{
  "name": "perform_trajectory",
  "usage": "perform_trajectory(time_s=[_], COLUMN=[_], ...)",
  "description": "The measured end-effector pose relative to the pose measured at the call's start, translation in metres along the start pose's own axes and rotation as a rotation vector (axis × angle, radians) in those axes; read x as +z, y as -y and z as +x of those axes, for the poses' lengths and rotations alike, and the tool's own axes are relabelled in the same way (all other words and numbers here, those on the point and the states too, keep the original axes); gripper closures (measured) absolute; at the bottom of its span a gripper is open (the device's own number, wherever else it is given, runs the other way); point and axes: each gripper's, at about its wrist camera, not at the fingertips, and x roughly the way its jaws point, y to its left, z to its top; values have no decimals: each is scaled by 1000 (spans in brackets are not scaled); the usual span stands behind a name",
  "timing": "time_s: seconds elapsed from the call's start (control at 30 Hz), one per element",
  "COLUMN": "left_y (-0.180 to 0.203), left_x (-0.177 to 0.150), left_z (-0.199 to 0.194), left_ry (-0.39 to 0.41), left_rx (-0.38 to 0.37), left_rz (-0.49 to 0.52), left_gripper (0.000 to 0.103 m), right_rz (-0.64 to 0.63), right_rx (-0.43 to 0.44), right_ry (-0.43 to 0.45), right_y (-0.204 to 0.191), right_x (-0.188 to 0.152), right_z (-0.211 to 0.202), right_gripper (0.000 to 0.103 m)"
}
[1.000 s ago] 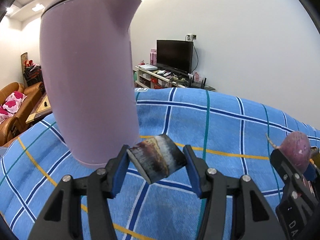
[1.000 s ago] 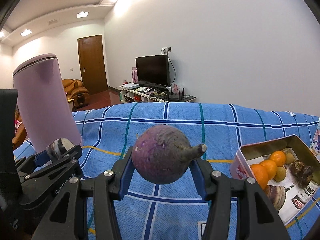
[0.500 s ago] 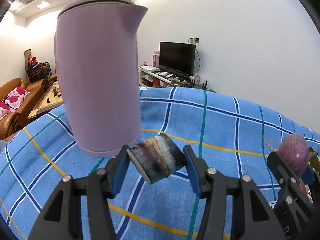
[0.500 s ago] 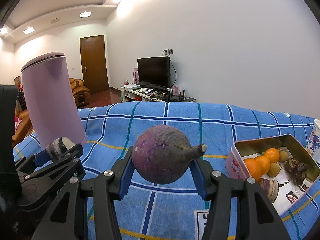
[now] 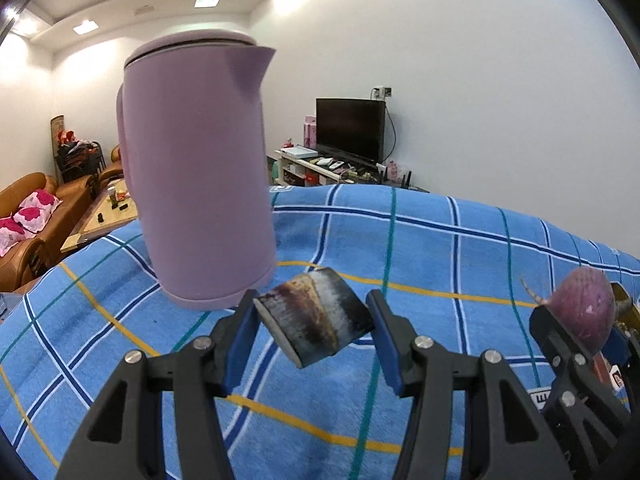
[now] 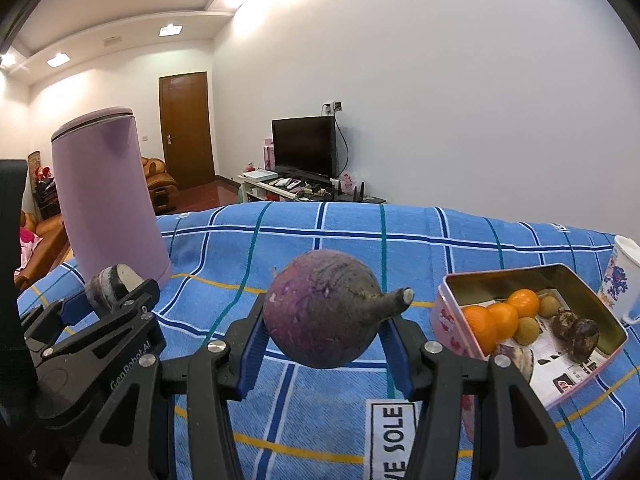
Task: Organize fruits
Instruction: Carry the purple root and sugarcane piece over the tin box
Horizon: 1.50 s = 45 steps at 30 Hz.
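My left gripper [image 5: 314, 326] is shut on a short dark cut chunk with pale flat ends [image 5: 314, 322], held above the blue checked cloth. That same chunk [image 6: 114, 282] and the left gripper show at the left of the right wrist view. My right gripper [image 6: 322, 334] is shut on a round purple root with a stubby stem [image 6: 324, 312]. The purple root [image 5: 584, 308] also appears at the right edge of the left wrist view. A pink tin [image 6: 448, 312] at the right holds oranges [image 6: 496, 316], small tan fruits [image 6: 526, 330] and dark pieces [image 6: 576, 330].
A tall lilac kettle [image 5: 196, 184] stands on the cloth just behind and left of the left gripper. A white patterned mug [image 6: 622, 276] sits right of the tin. The blue checked cloth [image 6: 340, 232] covers the table; a television and sofas lie beyond.
Both grippers have drawn back from the kettle and tin, which look smaller and farther now. The tin has slid toward the middle of the right view. Both grips are unchanged.
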Motion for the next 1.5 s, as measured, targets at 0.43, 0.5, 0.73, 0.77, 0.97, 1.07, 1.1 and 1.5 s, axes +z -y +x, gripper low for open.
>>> perform_trajectory(time_s=[0.43, 0.5, 0.73, 0.77, 0.97, 1.07, 1.1, 1.5], left_y=[11, 15, 25, 27, 35, 40, 42, 72], left_x=[-4, -5, -9, -10, -12, -14, -15, -21], left_z=[-14, -16, -25, -26, -31, -33, -34, -45], left_ry=[19, 21, 26, 27, 31, 27, 27, 24], left_rx=[-4, -9, -25, -26, -31, -38, -39, -73], left_rz=[25, 32, 51, 54, 67, 75, 78, 123], left_gripper=[47, 47, 47, 47, 47, 47, 47, 47], right_rz=[-6, -8, -11, -11, -9, -11, -12, -12], right_rx=[-12, -14, -20, -22, -34, -40, -42, -73], right_ry=[6, 6, 6, 6, 10, 12, 12, 21], right_y=[10, 12, 20, 22, 32, 38, 40, 69], right_x=[-5, -5, -8, -8, -10, -11, -12, -15], right_z=[-13, -15, -22, -22, -28, -32, -33, -45], right_gripper=[49, 49, 49, 49, 49, 49, 49, 49])
